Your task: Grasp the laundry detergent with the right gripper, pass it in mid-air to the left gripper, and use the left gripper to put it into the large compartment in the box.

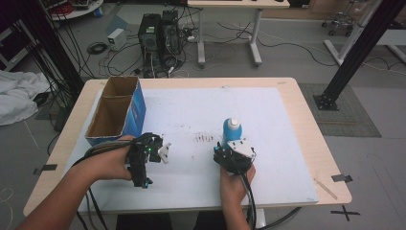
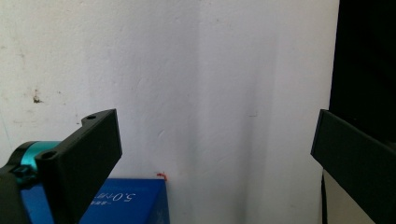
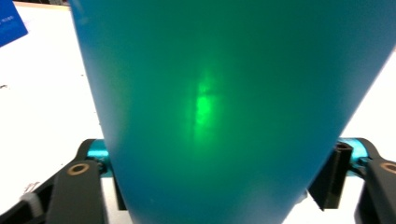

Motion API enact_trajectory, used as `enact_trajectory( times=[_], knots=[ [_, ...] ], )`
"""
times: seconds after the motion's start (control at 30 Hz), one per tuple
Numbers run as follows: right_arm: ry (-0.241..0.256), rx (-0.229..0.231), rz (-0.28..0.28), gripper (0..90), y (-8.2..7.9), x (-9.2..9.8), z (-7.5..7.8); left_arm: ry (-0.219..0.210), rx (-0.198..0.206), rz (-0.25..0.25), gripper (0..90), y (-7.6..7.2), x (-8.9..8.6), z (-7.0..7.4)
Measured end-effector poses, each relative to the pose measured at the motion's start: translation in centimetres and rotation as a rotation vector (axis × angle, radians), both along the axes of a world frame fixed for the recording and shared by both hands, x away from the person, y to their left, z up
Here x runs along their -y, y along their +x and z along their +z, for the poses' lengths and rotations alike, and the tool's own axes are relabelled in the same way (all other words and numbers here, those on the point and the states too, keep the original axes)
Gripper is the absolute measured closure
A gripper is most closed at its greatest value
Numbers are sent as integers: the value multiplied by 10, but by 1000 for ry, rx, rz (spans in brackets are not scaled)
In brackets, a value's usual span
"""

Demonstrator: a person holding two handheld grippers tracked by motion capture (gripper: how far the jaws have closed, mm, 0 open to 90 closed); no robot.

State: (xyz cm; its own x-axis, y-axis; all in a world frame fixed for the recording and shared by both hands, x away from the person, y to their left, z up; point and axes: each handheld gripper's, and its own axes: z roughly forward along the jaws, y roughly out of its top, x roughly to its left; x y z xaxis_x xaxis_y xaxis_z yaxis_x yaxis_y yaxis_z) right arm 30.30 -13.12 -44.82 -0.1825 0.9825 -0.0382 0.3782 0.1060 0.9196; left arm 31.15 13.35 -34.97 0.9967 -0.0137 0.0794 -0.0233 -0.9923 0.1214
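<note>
High view: a blue bottle (image 1: 231, 133) with a white cap stands upright on the white tabletop (image 1: 268, 124), right of centre, directly ahead of the right gripper (image 1: 229, 149), whose jaws reach to either side of the bottle's lower body. Right gripper view: the bottle (image 3: 224, 107) sits between the two black jaws, its teal-blue wall close to the camera and lit by a green glint; both jaws stand against its sides, so the right gripper is pinching the bottle.

High view, left side: an open cardboard box (image 1: 118, 113) with blue outer walls stands near the tabletop's left edge, well apart from the bottle. A divider splits it into two compartments; the brown interior of each shows no contents that can be made out.

The left gripper (image 1: 160, 152) is held in the person's left hand (image 1: 107, 163) just in front of the box's near corner. Left gripper view: its jaws are spread wide with bare white surface between them, holding nothing; a blue box corner (image 2: 126, 203) shows at the lower edge.
</note>
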Motion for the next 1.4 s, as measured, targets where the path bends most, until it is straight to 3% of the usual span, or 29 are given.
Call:
enact_trajectory(
  times=[0.23,0.77,1.4],
  knots=[
    [5,3,10,354,0,-2,-2,0,-2,1,18,1,-1,-1],
    [7,11,-12,398,-1,-4,-2,4,-2,5,18,2,-2,-2],
    [25,17,8,436,-1,0,-2,7,-10,4,18,5,1,-5]
  ],
)
